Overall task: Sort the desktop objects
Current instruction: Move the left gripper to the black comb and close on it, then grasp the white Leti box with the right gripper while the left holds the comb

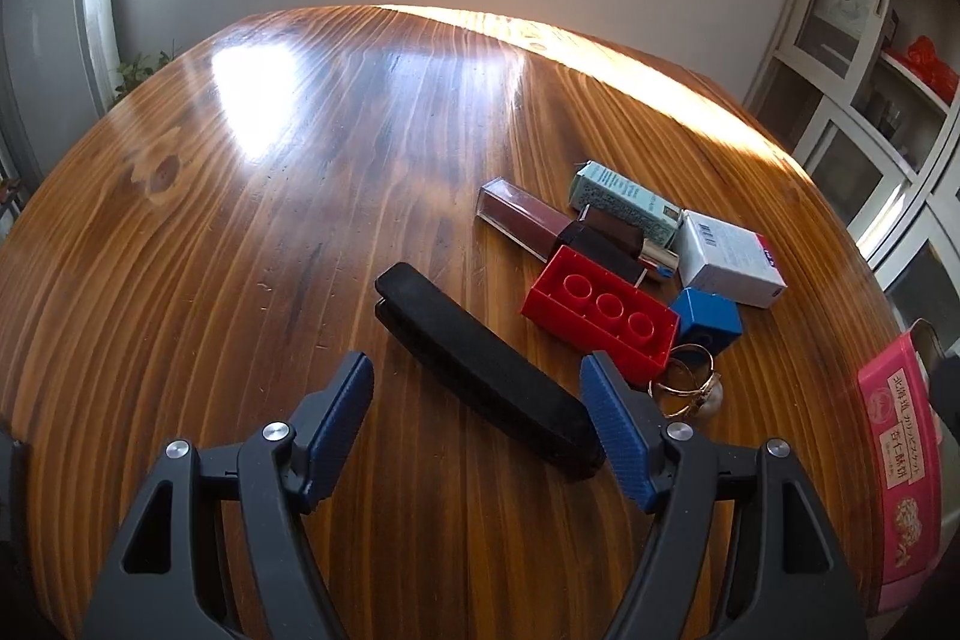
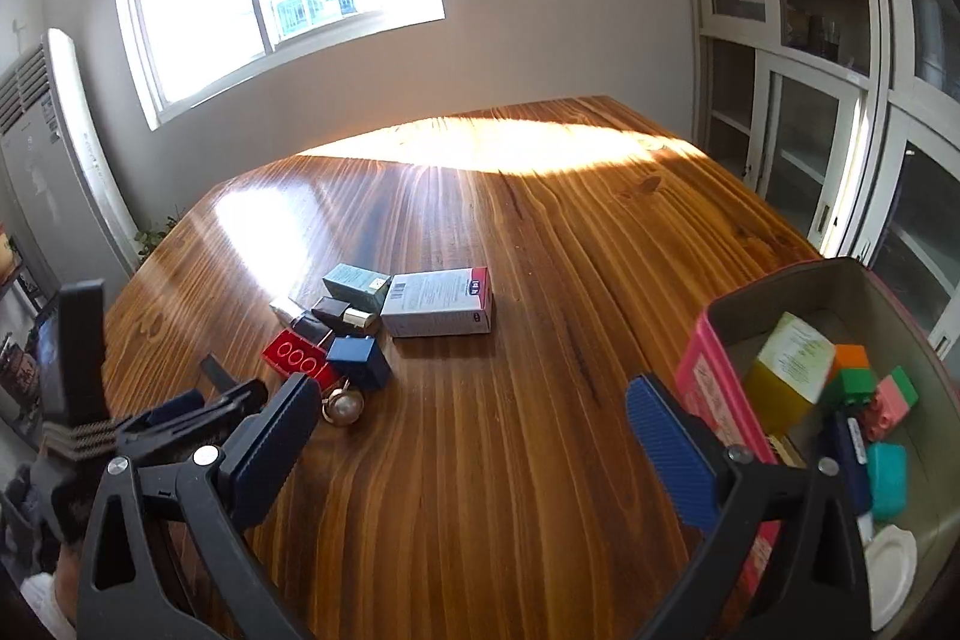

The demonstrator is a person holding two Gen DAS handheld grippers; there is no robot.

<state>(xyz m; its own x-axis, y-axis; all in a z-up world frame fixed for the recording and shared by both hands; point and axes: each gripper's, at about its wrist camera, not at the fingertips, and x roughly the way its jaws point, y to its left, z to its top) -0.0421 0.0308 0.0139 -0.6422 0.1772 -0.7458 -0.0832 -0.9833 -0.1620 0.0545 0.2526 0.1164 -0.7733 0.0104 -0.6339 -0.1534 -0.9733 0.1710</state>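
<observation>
Left tongs [image 1: 477, 400] are seen spread wide over the desk [image 1: 240, 220], nothing gripped; a long black case [image 1: 480, 370] lies on the desk between the blue pads [image 1: 618, 430], its near end close to the right-hand pad, contact not clear. Only the left view resolves the pile beyond: red brick [image 1: 600, 316], blue block [image 1: 708, 319], gold rings with a pearl [image 1: 690, 388], lipsticks [image 1: 540, 220], teal box [image 1: 624, 199], white box [image 1: 729, 259]. The pink tin [image 1: 900, 466] is cut off at its right edge.

Right tongs [image 2: 474, 442] also stand open and empty above bare desk. Only the right view shows inside the pink tin [image 2: 714, 382]: yellow-green box [image 2: 786, 370], coloured blocks [image 2: 858, 376], teal case [image 2: 887, 478], white disc [image 2: 894, 559]. The left tongs' body is seen at its lower left, beside the pile
</observation>
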